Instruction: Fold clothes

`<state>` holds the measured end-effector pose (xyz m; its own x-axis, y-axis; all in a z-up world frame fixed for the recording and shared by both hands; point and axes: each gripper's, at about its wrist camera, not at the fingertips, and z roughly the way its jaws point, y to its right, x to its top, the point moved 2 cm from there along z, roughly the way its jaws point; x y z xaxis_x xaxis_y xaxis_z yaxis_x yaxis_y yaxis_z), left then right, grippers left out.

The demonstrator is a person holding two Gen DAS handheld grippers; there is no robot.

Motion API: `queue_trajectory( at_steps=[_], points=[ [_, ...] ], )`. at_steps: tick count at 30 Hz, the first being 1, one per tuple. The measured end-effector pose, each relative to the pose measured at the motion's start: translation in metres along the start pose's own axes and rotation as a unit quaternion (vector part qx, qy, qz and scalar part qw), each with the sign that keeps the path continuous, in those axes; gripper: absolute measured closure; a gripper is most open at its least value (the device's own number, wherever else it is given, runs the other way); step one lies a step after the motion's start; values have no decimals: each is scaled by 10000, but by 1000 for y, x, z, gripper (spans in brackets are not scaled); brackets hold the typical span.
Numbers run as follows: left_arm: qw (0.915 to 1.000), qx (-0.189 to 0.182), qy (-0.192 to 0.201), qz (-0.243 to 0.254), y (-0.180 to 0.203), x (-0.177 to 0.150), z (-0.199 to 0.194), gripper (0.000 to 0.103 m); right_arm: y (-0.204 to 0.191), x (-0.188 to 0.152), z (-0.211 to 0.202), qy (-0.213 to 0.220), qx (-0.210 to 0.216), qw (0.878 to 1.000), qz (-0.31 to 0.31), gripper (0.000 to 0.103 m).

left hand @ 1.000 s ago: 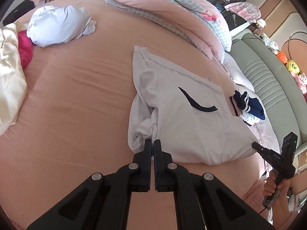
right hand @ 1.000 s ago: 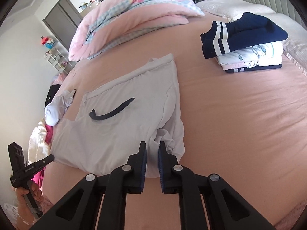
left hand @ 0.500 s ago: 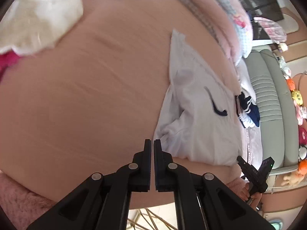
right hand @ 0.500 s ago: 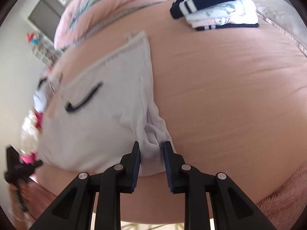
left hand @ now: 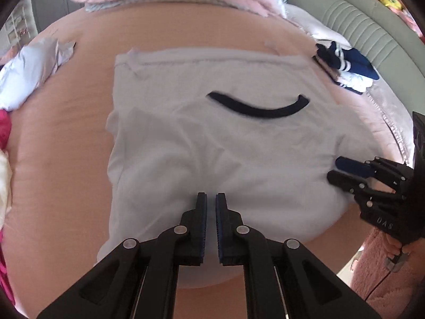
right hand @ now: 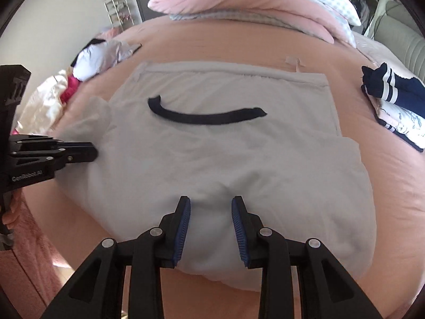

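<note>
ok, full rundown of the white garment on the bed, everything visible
The white garment is soft, wrinkled cotton-like fabric lying mostly flat on the pink bedsheet. A hemmed edge runs along its far side, a dark navy curved strip lies across the middle, and loose folds bunch at both sides. The near edge bulges between the right tongs' open jaws.
</note>
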<state>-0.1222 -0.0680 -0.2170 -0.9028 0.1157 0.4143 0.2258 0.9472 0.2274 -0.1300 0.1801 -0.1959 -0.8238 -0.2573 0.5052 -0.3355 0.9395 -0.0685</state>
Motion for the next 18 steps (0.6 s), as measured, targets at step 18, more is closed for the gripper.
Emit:
queue_trajectory(
  at_steps=[18],
  points=[
    [9965, 691, 323, 354, -28, -3, -12, 70, 60, -5, -21, 56, -127, 9986, 501, 81]
  ],
)
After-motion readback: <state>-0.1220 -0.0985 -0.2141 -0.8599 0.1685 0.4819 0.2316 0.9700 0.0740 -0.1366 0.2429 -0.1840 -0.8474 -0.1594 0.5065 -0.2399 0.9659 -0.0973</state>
